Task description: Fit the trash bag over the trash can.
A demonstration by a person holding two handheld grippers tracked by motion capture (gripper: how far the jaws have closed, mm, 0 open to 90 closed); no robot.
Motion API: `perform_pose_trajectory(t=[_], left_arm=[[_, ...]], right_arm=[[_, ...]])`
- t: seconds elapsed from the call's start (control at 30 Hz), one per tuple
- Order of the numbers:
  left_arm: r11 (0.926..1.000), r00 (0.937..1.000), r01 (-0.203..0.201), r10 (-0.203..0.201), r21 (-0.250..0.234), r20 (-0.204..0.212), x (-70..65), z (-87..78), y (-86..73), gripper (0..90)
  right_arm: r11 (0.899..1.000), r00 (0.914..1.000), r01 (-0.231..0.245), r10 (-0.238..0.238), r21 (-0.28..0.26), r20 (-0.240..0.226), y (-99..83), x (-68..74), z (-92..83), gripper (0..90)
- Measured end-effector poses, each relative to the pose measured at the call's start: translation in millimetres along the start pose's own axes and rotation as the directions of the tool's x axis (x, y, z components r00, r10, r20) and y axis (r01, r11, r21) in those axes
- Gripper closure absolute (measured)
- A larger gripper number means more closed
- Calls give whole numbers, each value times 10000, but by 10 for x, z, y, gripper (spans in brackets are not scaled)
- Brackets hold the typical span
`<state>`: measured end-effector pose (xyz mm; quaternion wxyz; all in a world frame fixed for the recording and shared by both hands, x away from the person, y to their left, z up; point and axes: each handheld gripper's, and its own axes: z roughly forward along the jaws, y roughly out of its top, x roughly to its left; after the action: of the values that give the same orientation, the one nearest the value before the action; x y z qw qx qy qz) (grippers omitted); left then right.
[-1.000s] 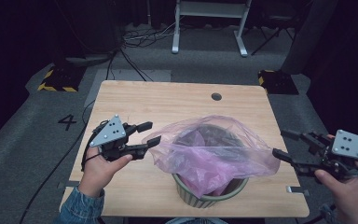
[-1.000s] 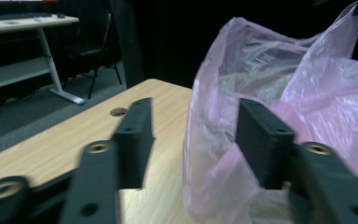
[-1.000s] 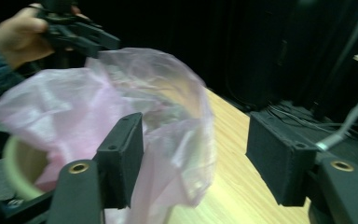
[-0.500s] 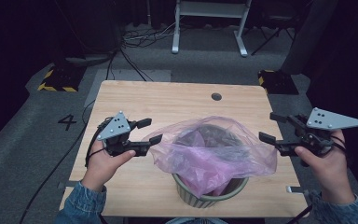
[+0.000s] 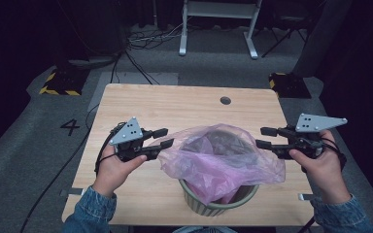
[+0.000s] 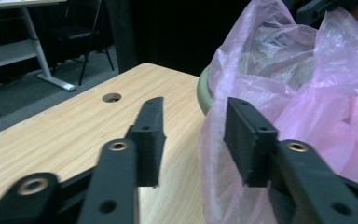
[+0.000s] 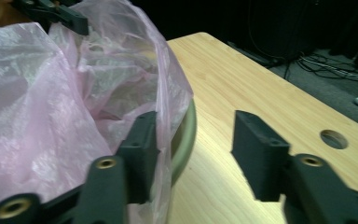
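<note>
A thin pink plastic bag [image 5: 223, 160] billows out of a round green bin [image 5: 218, 206] near the table's front edge. My left gripper [image 5: 164, 138] is at the bag's left edge. Its jaws have just been closing and stand open, with the bag's [image 6: 307, 93] film between them against the right jaw, beside the bin rim [image 6: 204, 88]. My right gripper [image 5: 264, 137] is at the bag's right edge. Its jaws have also been closing and stand open. There the bag's [image 7: 51, 93] edge hangs by the left jaw over the bin's rim [image 7: 186, 135].
The wooden table [image 5: 175, 102] has a cable hole [image 5: 225, 100] toward its far side. Beyond it, cables [image 5: 141, 41] lie on the grey floor by a white desk frame [image 5: 218, 29]. Yellow-black striped feet [image 5: 58, 87] stand at the left.
My right gripper has come in leftward from the table's right edge to the bag's right side. Both pairs of jaws stand narrower. The left hand has stayed put.
</note>
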<state>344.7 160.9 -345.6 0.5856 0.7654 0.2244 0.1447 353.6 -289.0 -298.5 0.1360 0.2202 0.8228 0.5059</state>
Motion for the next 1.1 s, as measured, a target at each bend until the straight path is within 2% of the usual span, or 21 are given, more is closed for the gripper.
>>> perform_pose_trajectory(t=[0.03, 0.07, 0.17, 0.27, 0.33, 0.4, 0.43, 0.47, 0.5, 0.53, 0.57, 0.67, 0.87, 1.1], left_arm=[[10000, 10000, -20, 20, 20, 19, -6, -1, 8, 669], [9999, 9999, -89, 89, 49, 87, -19, -1, 26, 750], [9998, 9997, -205, 204, 85, 143, -36, -2, 44, 843], [9997, 9994, -261, 261, 17, 228, -56, 2, 64, 866], [9996, 9992, -294, 294, 18, 257, -57, 6, 71, 874], [9996, 9993, -285, 285, 1, 256, -52, 12, 71, 879], [9996, 9992, -283, 283, 11, 269, -46, 15, 70, 882], [9996, 9993, -274, 274, 1, 270, -40, 19, 69, 882], [9996, 9992, -288, 287, 13, 264, -30, 22, 69, 882], [9997, 9993, -261, 261, -4, 272, -17, 30, 69, 880], [9997, 9993, -256, 256, -9, 269, -2, 38, 72, 880], [9997, 9995, -223, 224, -38, 235, 40, 79, 79, 877], [9993, 9997, -207, 204, 297, 92, 91, 208, 40, 879], [9969, 10000, 85, -88, 788, 31, 178, 357, -62, 882]], right_arm=[[9999, 10000, 16, -17, -111, -45, 2, 11, 4, 415], [9992, 9998, -68, 60, -403, -198, 18, 38, -3, 337], [9977, 9994, 19, -43, -681, -357, 59, 101, -26, 299], [9981, 9986, 204, -231, -575, -474, 75, 151, -18, 323], [9988, 9980, 342, -359, -343, -513, 72, 183, 7, 383], [9991, 9991, 410, -411, -55, -85, 55, 178, 31, 444], [9989, 9990, 421, -424, 194, 121, 29, 140, 40, 605], [9989, 9990, 421, -424, 194, 121, 29, 140, 40, 605], [9993, 9995, 304, -304, 234, 22, 15, 114, 43, 655], [9992, 9999, 149, -146, 384, -73, -7, 74, 54, 760], [9992, 9999, 149, -146, 384, -73, -7, 74, 54, 760], [9989, 9998, -96, 102, 452, -142, -25, 20, 87, 865], [9982, 9999, -144, 149, 584, -76, -30, -33, 165, 900], [9951, 9987, -509, 507, 842, 42, -144, -181, 313, 900]])
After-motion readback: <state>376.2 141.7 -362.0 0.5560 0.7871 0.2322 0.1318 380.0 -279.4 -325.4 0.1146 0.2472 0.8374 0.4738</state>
